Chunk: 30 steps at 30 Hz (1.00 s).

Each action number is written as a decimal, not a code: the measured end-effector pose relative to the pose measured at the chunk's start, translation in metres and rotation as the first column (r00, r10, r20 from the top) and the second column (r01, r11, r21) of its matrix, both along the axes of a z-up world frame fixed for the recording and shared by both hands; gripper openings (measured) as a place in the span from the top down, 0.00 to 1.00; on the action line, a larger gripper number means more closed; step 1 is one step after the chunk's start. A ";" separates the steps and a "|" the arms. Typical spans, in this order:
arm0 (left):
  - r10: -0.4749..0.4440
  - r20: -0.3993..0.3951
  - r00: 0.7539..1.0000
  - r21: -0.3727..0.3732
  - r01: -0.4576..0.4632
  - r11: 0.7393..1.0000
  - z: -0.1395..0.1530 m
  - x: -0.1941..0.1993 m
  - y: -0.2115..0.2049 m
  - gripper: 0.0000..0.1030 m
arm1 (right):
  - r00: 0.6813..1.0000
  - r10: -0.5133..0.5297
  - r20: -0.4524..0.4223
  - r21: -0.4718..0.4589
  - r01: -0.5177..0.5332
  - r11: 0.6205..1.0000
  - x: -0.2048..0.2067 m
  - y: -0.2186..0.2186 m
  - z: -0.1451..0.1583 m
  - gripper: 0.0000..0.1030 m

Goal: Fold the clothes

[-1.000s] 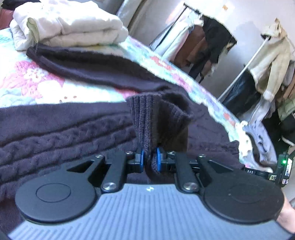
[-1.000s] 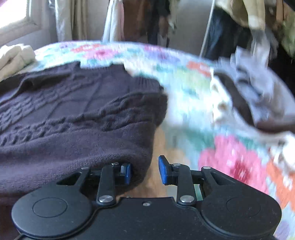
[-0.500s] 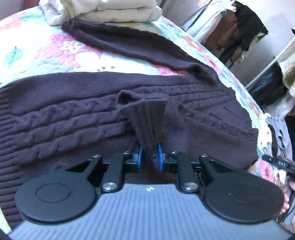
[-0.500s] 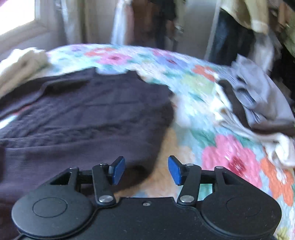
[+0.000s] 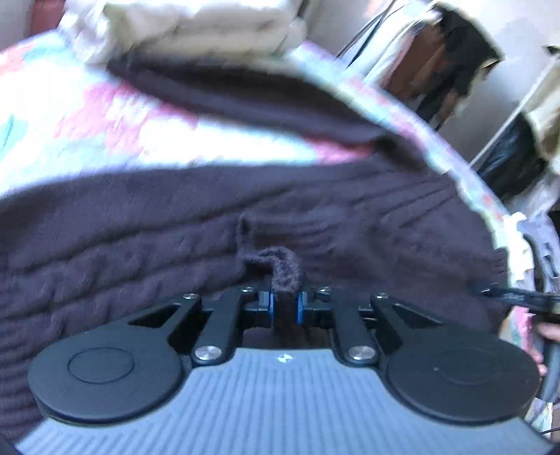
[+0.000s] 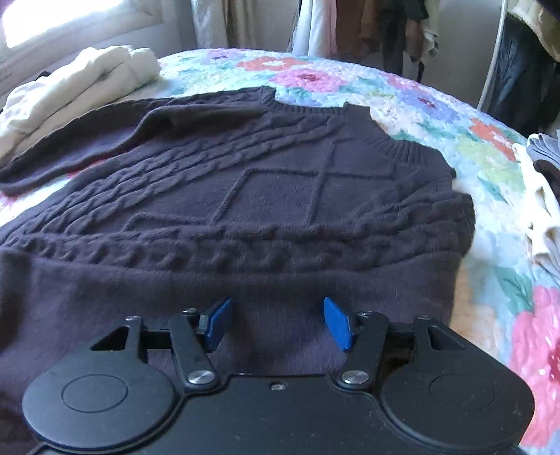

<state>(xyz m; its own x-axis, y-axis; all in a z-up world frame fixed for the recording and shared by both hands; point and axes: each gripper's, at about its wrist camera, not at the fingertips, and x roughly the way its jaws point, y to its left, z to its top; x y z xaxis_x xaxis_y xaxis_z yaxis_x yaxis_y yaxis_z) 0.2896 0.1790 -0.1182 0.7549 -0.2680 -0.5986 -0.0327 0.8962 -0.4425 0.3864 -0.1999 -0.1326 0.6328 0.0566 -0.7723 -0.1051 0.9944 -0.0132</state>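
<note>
A dark purple cable-knit sweater [image 6: 280,182] lies spread on the floral quilt [image 6: 402,101], one sleeve stretched out to the far left [image 6: 70,147]. In the left wrist view the sweater [image 5: 140,245] fills the middle. My left gripper [image 5: 284,302] is shut on a ribbed cuff of the sweater [image 5: 280,267], held low over the sweater body. My right gripper [image 6: 278,323] is open and empty, hovering just above the sweater's near plain part. The right gripper also shows at the right edge of the left wrist view [image 5: 525,301].
A folded cream garment [image 6: 80,84] lies at the back left of the bed, also in the left wrist view [image 5: 182,24]. A heap of unfolded clothes [image 6: 539,182] lies at the bed's right edge. A clothes rack with hanging garments [image 5: 455,59] stands beyond the bed.
My left gripper has carried the cuff down onto the sweater body. My right gripper let go of the sweater's edge, opened wider and moved left over the sweater.
</note>
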 end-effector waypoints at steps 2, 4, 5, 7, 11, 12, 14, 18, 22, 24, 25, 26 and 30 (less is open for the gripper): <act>-0.032 0.112 0.993 -0.002 0.032 0.999 0.020 -0.010 -0.001 0.90 | 1.000 -0.014 0.015 0.012 0.013 1.000 -0.002 -0.001 0.001 0.39; -0.026 0.156 0.987 0.013 0.024 1.000 0.034 -0.017 0.001 0.90 | 0.999 -0.027 0.021 0.030 0.026 0.999 -0.006 -0.004 0.001 0.38; -0.018 0.115 0.993 0.022 0.016 1.000 0.029 -0.014 0.002 0.90 | 0.999 -0.028 0.023 0.034 0.027 0.999 -0.007 -0.005 0.001 0.38; -0.004 -0.006 1.000 0.039 0.005 0.999 0.012 -0.005 0.005 0.90 | 1.000 -0.017 0.023 0.028 0.016 0.999 -0.010 -0.006 -0.002 0.37; 0.025 -0.226 0.974 0.069 -0.009 0.998 -0.023 0.013 0.011 0.89 | 1.000 0.013 0.001 -0.017 -0.013 1.000 -0.008 -0.002 -0.007 0.31; 0.024 -0.235 0.972 0.074 -0.006 0.997 -0.026 0.015 0.010 0.88 | 1.000 0.028 -0.006 -0.067 -0.028 0.997 -0.007 0.004 -0.007 0.26; 0.010 -0.245 0.970 0.098 0.014 0.995 -0.022 0.020 0.009 0.87 | 0.999 0.038 -0.021 -0.151 -0.041 0.988 -0.003 0.015 -0.004 0.19; -0.007 -0.236 0.972 0.125 0.038 0.991 -0.007 0.028 0.013 0.81 | 0.998 0.011 -0.060 -0.111 -0.018 0.994 -0.004 0.025 0.018 0.20; -0.009 -0.210 0.978 0.094 0.030 0.995 0.011 0.015 0.028 0.82 | 0.982 0.154 -0.109 -0.059 -0.162 0.985 -0.016 0.054 0.054 0.20; -0.007 -0.190 0.982 0.106 0.027 0.994 0.023 0.005 0.035 0.81 | 0.954 0.253 -0.160 -0.060 -0.265 0.962 -0.021 0.075 0.073 0.20; -0.005 -0.180 0.984 0.115 0.026 0.993 0.029 -0.001 0.038 0.81 | 0.936 0.299 -0.183 -0.056 -0.314 0.948 -0.021 0.084 0.082 0.20; -0.001 -0.170 0.986 0.128 0.023 0.992 0.036 -0.004 0.041 0.81 | 0.916 0.344 -0.206 -0.050 -0.361 0.931 -0.022 0.093 0.091 0.20; -0.022 -0.131 0.991 0.128 0.039 0.991 0.067 -0.005 0.053 0.78 | 0.843 0.484 -0.234 -0.089 -0.514 0.853 -0.014 0.133 0.131 0.20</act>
